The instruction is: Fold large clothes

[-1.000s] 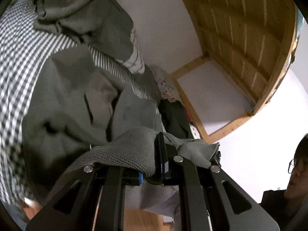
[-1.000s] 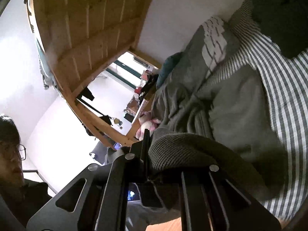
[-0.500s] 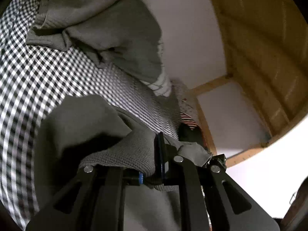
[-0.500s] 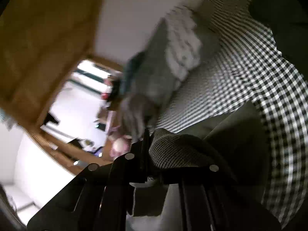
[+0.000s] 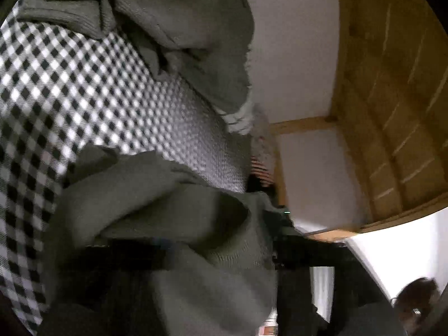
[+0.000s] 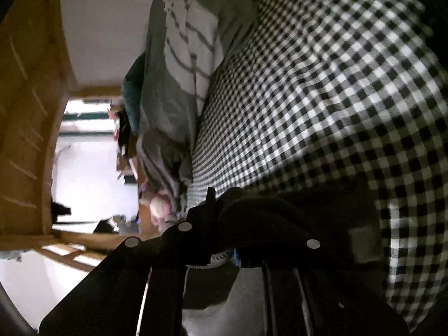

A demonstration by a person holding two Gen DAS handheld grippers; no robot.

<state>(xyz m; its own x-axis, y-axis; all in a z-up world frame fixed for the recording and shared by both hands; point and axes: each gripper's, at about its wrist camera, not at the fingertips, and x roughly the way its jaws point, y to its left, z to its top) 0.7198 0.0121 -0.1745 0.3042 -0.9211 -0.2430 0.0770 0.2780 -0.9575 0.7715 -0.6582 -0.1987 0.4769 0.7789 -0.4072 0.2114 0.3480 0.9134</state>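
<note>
Sweater-folding on the checkered bed, mid-move

Right gripper is clamped on a bunched fold of the grey knit sweater, low over the black-and-white gingham sheet. Left gripper is too blurry and buried in the sweater to tell how its tongs stand. Another grey garment lies further up the bed, striped blanket against the wall.
</note>
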